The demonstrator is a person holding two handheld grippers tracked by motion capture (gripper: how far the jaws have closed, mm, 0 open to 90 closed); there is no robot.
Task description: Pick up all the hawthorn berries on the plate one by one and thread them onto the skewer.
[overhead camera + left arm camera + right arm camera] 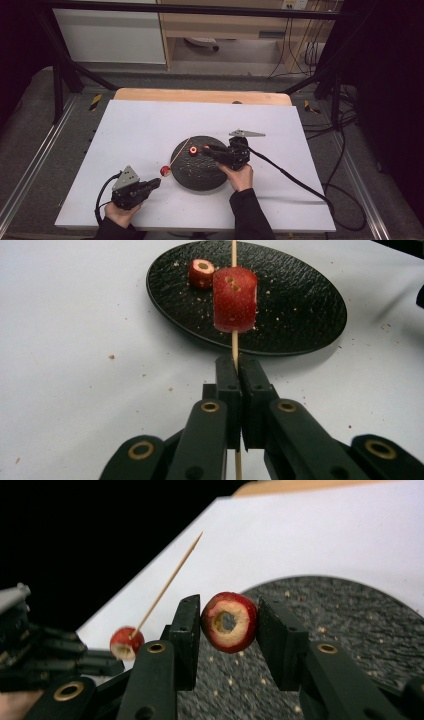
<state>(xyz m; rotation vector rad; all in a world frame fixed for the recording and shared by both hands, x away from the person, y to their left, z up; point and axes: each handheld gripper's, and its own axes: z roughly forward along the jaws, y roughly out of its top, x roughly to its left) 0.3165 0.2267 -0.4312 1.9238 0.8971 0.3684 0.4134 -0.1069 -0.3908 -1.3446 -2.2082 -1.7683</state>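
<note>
- Your left gripper (pixel 156 183) sits off the plate's (pixel 186 176) left rim, over the bare white table (pixel 140 125). Its jaws are clenched on the lower end of the wooden skewer (pixel 234 342), which is why the stick stays put instead of rolling.
- You hold the skewer slanted, so it rises from the left of the plate and its sharp tip hangs free above the plate's near-left part. That leaves the point exposed and easy to meet with the next piece.
- One red cored fruit piece (pixel 235 299) is already threaded low on the skewer, just outside the plate's left rim and just beyond your left jaws. Pushed down that far, it leaves the upper stretch of the stick bare for more pieces.
- Your right gripper (pixel 206 149) comes in over the plate's right half with its tips near the plate's upper-left part.
- Its jaws grasp the second cored piece (pixel 229 622) by its red sides, lifted just above the plate. Gripping the sides keeps the hollow core open and facing outward.
- I judge this the threading step: the core hole has to line up with the skewer tip above the plate's left part, and the tip may catch the flesh if the hole sits off-axis.
- Crumbs lie scattered across the plate.
</note>
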